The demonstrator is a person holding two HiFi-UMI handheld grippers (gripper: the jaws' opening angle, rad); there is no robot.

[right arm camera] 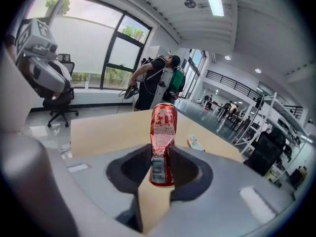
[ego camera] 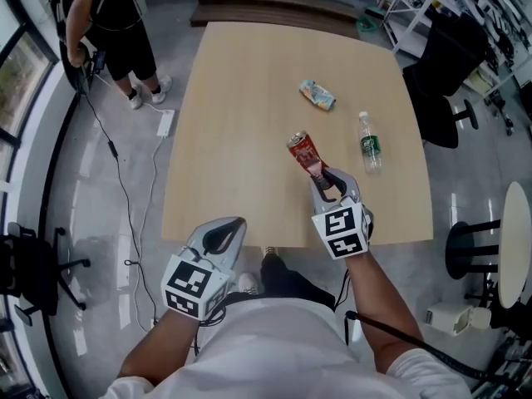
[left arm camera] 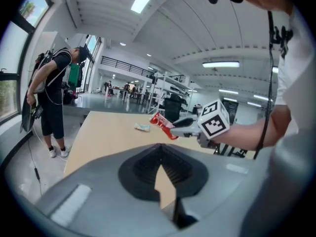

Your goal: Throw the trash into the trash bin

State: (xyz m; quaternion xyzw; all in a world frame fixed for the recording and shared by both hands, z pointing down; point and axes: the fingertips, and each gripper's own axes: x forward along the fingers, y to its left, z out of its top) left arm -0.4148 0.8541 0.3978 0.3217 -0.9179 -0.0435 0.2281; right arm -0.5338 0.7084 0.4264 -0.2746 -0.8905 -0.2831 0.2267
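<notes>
The dented can (ego camera: 302, 150), pinched at one end by the right hand-held gripper (ego camera: 321, 174), could be levered loose and dropped onto the table (ego camera: 249, 98).

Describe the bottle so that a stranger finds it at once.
On the wooden table, look near the right edge. The bottle is there, clear plastic with a white cap and green label, unlike the pale wrapper and the red can in the right gripper.

left gripper (ego camera: 234, 224): jaws together | right gripper (ego camera: 325, 176): jaws clamped
</notes>
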